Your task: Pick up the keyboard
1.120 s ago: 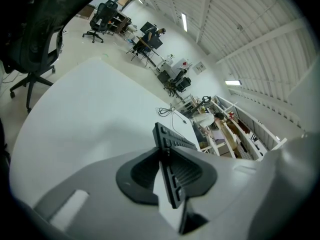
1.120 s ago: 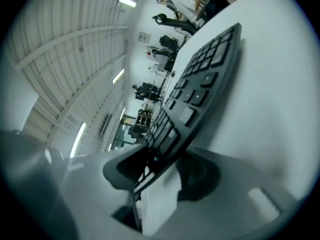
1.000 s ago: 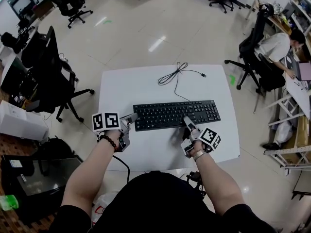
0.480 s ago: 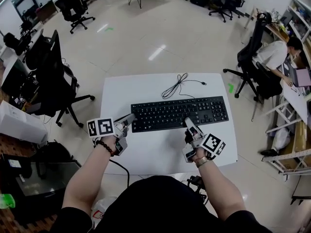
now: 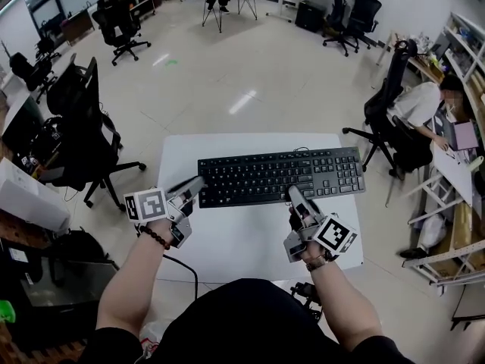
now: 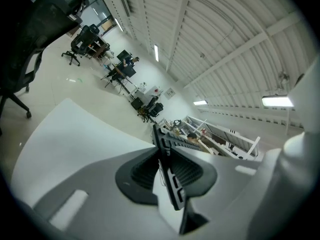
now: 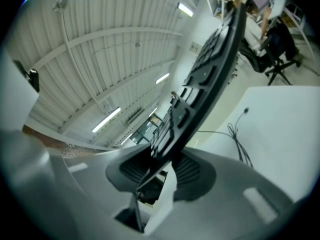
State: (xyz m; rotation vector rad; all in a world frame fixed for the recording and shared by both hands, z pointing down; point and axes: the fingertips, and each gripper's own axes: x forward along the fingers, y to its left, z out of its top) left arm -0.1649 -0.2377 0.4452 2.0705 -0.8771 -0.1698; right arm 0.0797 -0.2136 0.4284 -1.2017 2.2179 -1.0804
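A black keyboard [image 5: 280,174] hangs above the white table [image 5: 242,241], carried between both grippers. My left gripper [image 5: 195,184] is shut on its left end. My right gripper [image 5: 294,196] is shut on its near edge, right of the middle. In the left gripper view the keyboard [image 6: 161,139] shows edge-on, pinched between the ribbed pads of the left gripper [image 6: 167,170]. The right gripper view shows the keyboard [image 7: 210,69] running up and away from the right gripper [image 7: 162,171], with pads pressed on both faces. Its black cable [image 7: 237,139] trails over the table below.
A black office chair [image 5: 83,120] stands left of the table. At the right a person [image 5: 420,105] sits on another chair by a desk with shelving [image 5: 455,203]. More chairs [image 5: 121,21] stand across the open floor behind the table.
Both grippers have risen with the keyboard between them. It has come up off the table toward the camera and now hides most of its cable.
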